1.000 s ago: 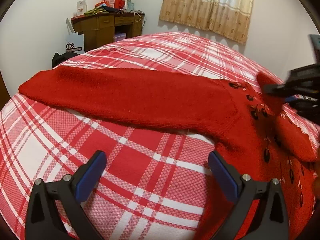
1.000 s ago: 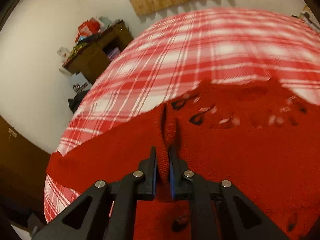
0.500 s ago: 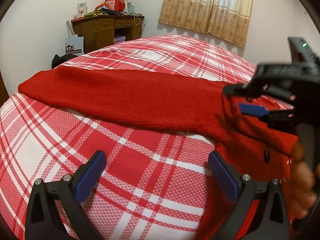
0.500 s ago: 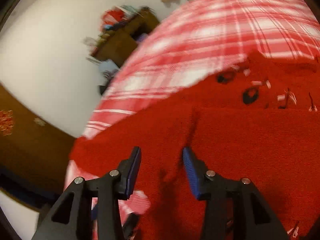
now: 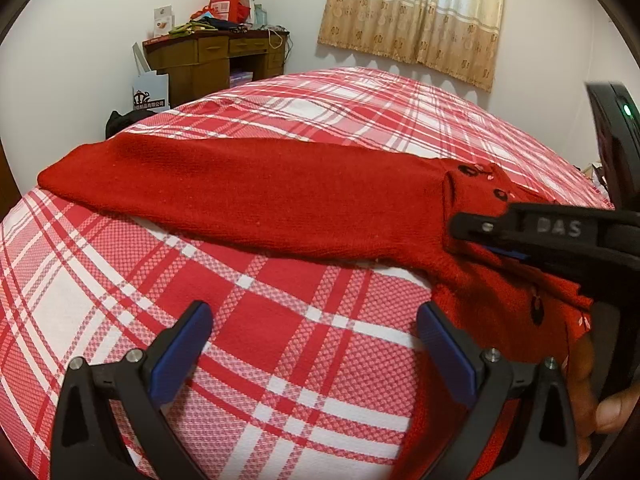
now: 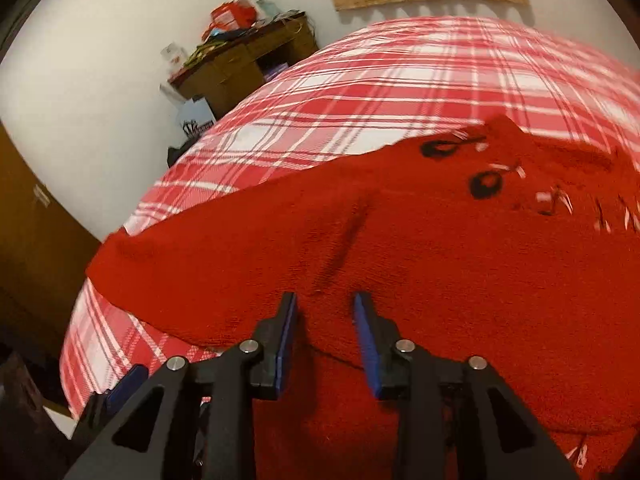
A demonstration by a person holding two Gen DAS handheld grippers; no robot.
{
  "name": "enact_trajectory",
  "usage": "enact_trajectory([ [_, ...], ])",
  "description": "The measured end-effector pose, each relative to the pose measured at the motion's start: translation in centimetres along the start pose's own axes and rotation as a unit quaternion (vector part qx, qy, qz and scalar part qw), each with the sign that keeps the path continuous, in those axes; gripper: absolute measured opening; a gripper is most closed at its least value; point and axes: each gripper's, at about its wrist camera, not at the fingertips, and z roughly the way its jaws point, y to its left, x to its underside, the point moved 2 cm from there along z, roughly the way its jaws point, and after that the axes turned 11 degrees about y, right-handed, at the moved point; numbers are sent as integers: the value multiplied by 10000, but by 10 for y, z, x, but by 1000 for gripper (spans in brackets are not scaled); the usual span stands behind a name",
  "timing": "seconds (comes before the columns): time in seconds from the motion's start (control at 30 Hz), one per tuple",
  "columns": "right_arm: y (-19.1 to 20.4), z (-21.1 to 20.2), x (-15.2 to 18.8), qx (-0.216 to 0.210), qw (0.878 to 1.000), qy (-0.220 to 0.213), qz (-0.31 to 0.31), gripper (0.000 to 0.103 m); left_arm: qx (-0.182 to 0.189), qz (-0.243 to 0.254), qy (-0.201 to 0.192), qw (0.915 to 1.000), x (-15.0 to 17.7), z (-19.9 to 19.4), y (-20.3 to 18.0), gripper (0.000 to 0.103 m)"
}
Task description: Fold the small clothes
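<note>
1. Red knit sweater [image 5: 256,200] lies spread flat on the bed [image 5: 260,344], which has a red-and-white plaid cover; one long sleeve stretches out from the sweater body toward the desk side of the room.
2. Sweater body [image 6: 500,280] carries small black and white embroidered motifs near its far edge.
3. Left gripper [image 5: 316,344] hovers over bare plaid just beside the sweater's near edge; jaws spread wide, nothing between them, blue pads showing.
4. Right gripper [image 6: 326,332] sits low over the sweater where sleeve meets body; jaws parted with a narrow gap, nothing pinched, sweater knit visible between the pads.
5. In the left wrist view the right gripper [image 5: 480,236] comes in from the side of the sweater body, its tip right at the knit; contact cannot be told.
6. A shallow crease [image 6: 344,240] runs in the sweater just beyond the right gripper's fingertips.
7. Bare fingers of the person's right hand [image 5: 600,400] show at the frame edge, beside the sweater body.
8. Beyond the sweater, against the wall: wooden desk [image 5: 216,60] piled with clutter, and a white paper bag [image 5: 150,92] on the floor beside it.
9. Beige curtain [image 5: 416,16] hangs on the wall past the sweater's far side.
</note>
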Motion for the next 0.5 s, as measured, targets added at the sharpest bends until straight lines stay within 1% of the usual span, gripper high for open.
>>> enact_trajectory([
  [0.07, -1, -1, -1, -72, 9999, 86, -71, 35, -50, 25, 14, 10000, 0, 0, -1, 103],
  [0.13, -8, -11, 0, -426, 9990, 142, 20, 35, -63, 30, 16, 10000, 0, 0, -1, 103],
  [0.17, -15, -27, 2, -709, 9974, 12, 113, 35, -63, 28, 16, 10000, 0, 0, -1, 103],
  [0.2, -17, -39, 3, -719, 9972, -169, 113, 35, -63, 27, 19, 10000, 0, 0, -1, 103],
  [0.27, -31, -79, 10, -307, 9972, -673, 82, 35, -89, 39, 28, 9999, 0, 1, -2, 103],
  [0.3, -38, -90, 12, -162, 9965, -807, 133, 35, -108, 46, 36, 9999, 0, 1, -3, 103],
  [0.33, -58, -111, 18, 80, 9943, -1009, 320, 35, -130, 57, 45, 9999, 0, 1, -3, 103],
  [0.4, -90, -136, 26, 490, 9892, -1201, 679, 35, -152, 65, 58, 9998, -1, 2, -4, 103],
  [0.47, -139, -161, 43, 1131, 9770, -1339, 1214, 35, -164, 68, 64, 9998, -1, 3, -4, 103],
  [0.5, -153, -167, 47, 1245, 9736, -1345, 1364, 35, -168, 69, 65, 9998, -1, 3, -4, 103],
])
